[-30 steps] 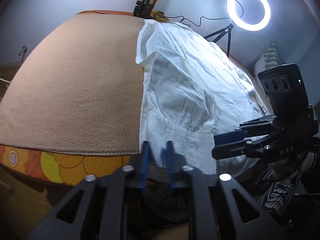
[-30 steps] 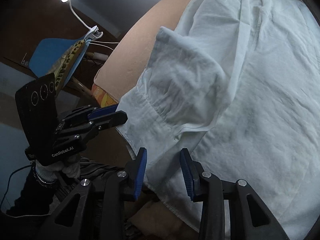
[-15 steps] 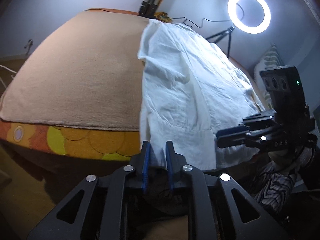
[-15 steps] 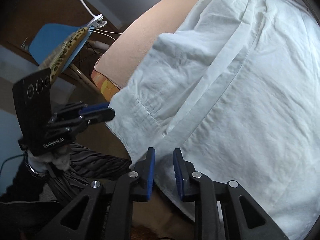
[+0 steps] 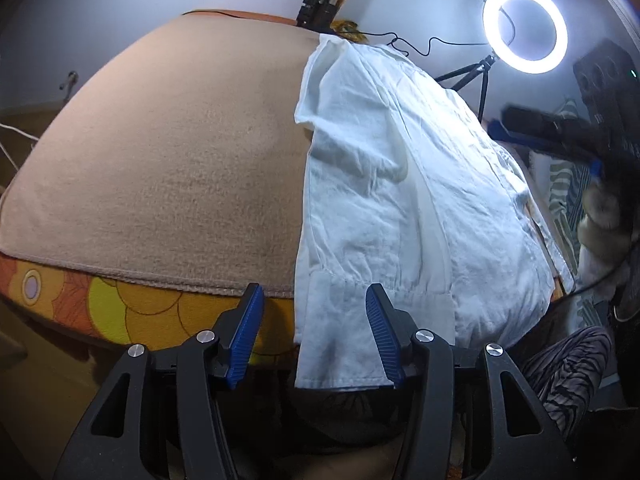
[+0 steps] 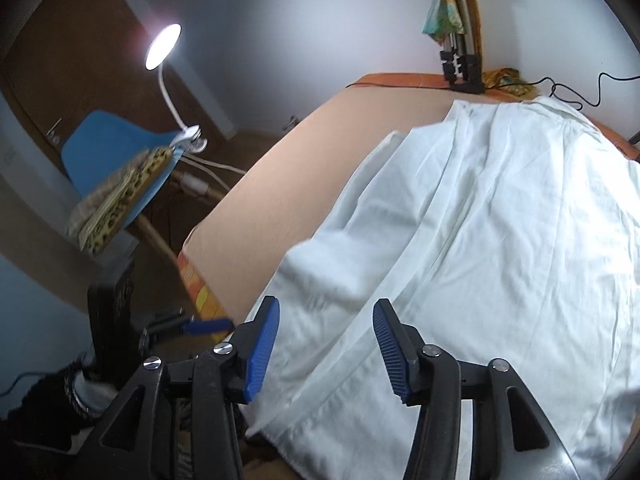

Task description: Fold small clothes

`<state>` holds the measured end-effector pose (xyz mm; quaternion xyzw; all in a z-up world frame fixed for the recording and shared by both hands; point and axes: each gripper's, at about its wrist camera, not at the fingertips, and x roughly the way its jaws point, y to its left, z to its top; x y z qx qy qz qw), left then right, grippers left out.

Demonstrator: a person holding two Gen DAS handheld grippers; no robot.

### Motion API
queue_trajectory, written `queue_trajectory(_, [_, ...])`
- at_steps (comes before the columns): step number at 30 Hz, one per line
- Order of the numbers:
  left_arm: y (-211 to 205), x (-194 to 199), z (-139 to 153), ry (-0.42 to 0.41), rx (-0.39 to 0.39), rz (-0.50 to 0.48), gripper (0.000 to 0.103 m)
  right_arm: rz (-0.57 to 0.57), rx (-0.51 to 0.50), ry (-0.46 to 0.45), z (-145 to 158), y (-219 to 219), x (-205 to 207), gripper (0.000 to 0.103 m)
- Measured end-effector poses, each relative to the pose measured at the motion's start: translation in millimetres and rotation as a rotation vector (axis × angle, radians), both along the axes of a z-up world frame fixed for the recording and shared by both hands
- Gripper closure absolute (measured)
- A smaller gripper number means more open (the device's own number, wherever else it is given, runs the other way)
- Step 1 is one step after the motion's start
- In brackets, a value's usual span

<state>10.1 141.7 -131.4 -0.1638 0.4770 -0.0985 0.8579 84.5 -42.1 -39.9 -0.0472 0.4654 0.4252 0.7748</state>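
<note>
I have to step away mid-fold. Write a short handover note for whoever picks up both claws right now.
Left claw: open, jaws just widened, astride the cuff hanging over the near edge, pads off the cloth.
Right claw: open, jaws just widened, above the shirt, holding nothing.
White shirt: lying on the tan blanket, left sleeve laid in along its edge.
Done: sleeve folded in.
Left: remaining folds of the body; right side not checked.
</note>
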Motion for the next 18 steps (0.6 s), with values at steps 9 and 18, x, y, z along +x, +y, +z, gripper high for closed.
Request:
queue_trajectory(9, [0.3, 5.6, -1.3, -0.004, -0.022, -0.008, 0.074, -0.119, 0.006, 0.103, -11.7, 51.9, 82.6, 0.038])
queue_trajectory(18, [-6.4, 7.3, -3.2, -0.002, -0.020, -0.051, 0.090, -0.186, -0.203, 0.043, -43.7, 137.5, 126.1, 0.030])
